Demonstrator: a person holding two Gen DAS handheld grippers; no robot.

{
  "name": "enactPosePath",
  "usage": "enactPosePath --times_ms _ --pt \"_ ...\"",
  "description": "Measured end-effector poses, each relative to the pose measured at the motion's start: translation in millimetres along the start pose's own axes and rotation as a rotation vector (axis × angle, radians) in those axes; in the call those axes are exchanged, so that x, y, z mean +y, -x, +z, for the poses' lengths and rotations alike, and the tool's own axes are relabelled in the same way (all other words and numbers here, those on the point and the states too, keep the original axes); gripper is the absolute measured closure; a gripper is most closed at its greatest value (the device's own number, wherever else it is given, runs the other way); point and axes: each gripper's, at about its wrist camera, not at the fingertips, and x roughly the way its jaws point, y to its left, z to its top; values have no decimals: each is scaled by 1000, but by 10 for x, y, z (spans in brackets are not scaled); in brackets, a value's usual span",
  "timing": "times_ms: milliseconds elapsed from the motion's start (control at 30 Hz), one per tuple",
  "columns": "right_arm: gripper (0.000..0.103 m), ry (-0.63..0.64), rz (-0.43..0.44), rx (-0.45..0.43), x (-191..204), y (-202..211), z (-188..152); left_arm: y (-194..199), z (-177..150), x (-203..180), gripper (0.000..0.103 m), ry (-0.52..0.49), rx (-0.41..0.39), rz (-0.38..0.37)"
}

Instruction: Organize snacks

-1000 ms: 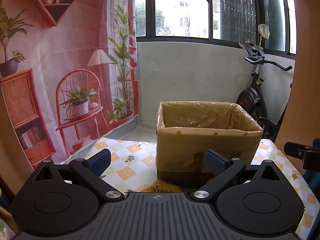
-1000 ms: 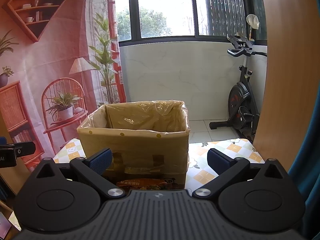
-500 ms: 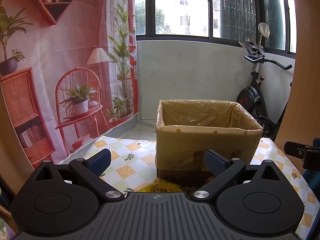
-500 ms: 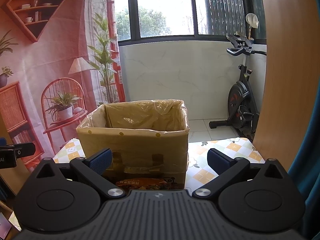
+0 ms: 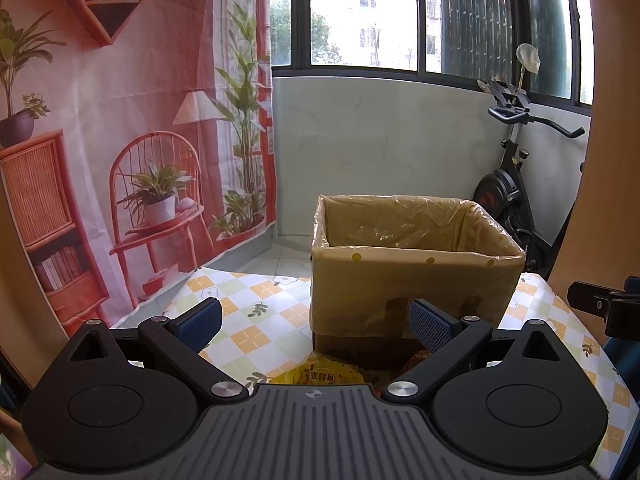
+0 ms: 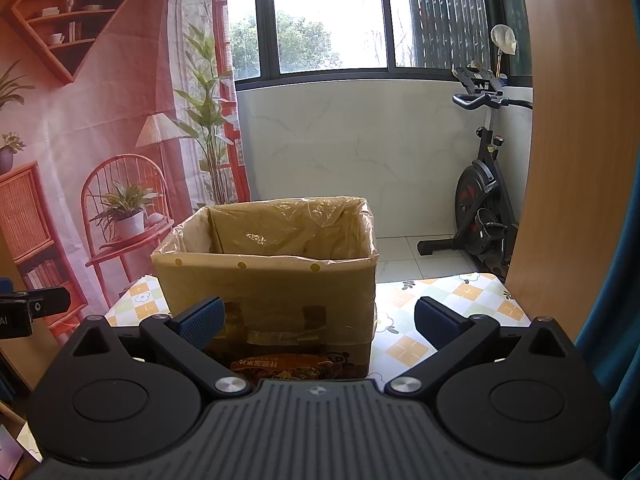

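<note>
A cardboard box (image 5: 416, 284) lined with a yellowish plastic bag stands on the checkered tablecloth; the right wrist view shows the same box (image 6: 272, 288) from its other side. Its inside looks empty as far as I can see. A yellow snack packet (image 5: 320, 374) lies in front of the box, just beyond my left gripper (image 5: 316, 320), which is open with nothing between its fingers. An orange-brown snack packet (image 6: 296, 364) lies at the box's foot beyond my right gripper (image 6: 318, 318), also open and empty. Both packets are partly hidden by the gripper bodies.
The tablecloth (image 5: 256, 312) has bare room left of the box, and more tablecloth (image 6: 440, 312) shows to its right. An exercise bike (image 6: 480, 216) stands behind on the floor. A wooden panel (image 6: 568, 160) rises at the right. The other gripper's tip (image 5: 600, 304) shows at the right edge.
Both views have tilted down slightly, so the box sits a little higher in frame and more of the packets shows. Both grippers stay open.
</note>
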Motion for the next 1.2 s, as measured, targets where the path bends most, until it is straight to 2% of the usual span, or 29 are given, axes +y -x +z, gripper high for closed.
enactPosePath --times_ms 567,767,1067,1200 --pt "0 -5 -3 4 -13 -17 -34 -1 -8 -3 2 2 2 -1" --pt "0 -15 -5 10 -33 -59 -89 -47 -15 29 2 17 28 -14" --pt "0 -33 -5 10 -71 -105 -157 -179 -124 96 2 -13 66 79" --pt "0 -18 8 23 -34 -168 -237 -241 -190 164 2 -10 101 78"
